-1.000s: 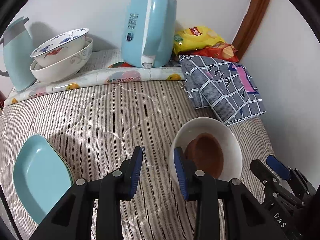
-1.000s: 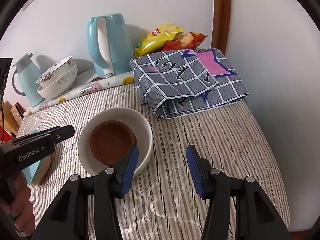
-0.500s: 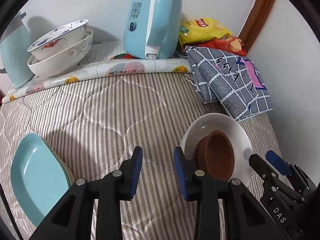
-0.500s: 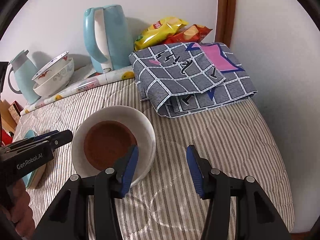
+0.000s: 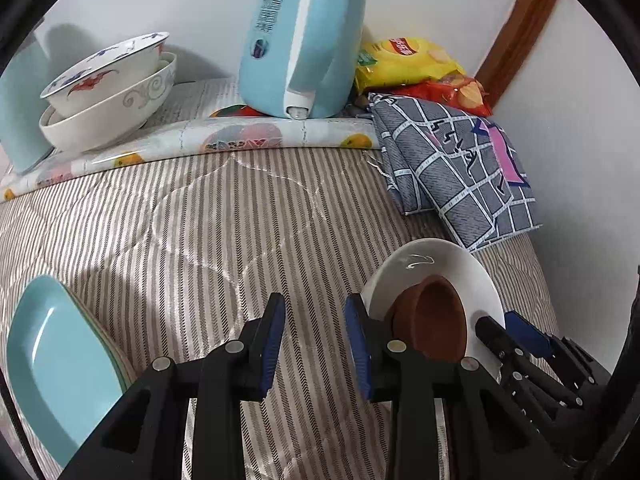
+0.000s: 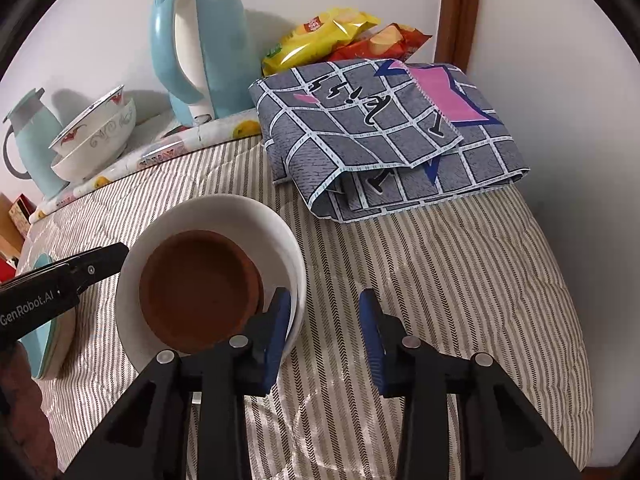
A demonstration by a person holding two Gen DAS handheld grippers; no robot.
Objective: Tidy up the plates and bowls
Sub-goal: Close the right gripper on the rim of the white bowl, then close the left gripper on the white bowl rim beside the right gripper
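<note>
The right gripper [image 6: 322,338] is working at the near rim of the white bowl [image 6: 224,216], which is sitting on the striped quilt [image 6: 440,280] with a brown bowl [image 6: 200,288] nested inside it, at about ten o'clock from the right gripper's fingers. Its jaws have just been closing; one blue pad is lying against the bowl's rim and the other is standing clear over the quilt, so nothing is pinched yet.

The left gripper [image 5: 316,344] is hanging apart over bare quilt, holding nothing, with the bowls at its three o'clock.

The step in hand seems to be taking hold of the nested pair. Next, the rim needs to sit between both pads before lifting, probably toward the stacked bowls [image 6: 96,136] at eleven o'clock.

Both bowls are opening upward, the brown one tilting slightly; being round, they have no long axis.
</note>
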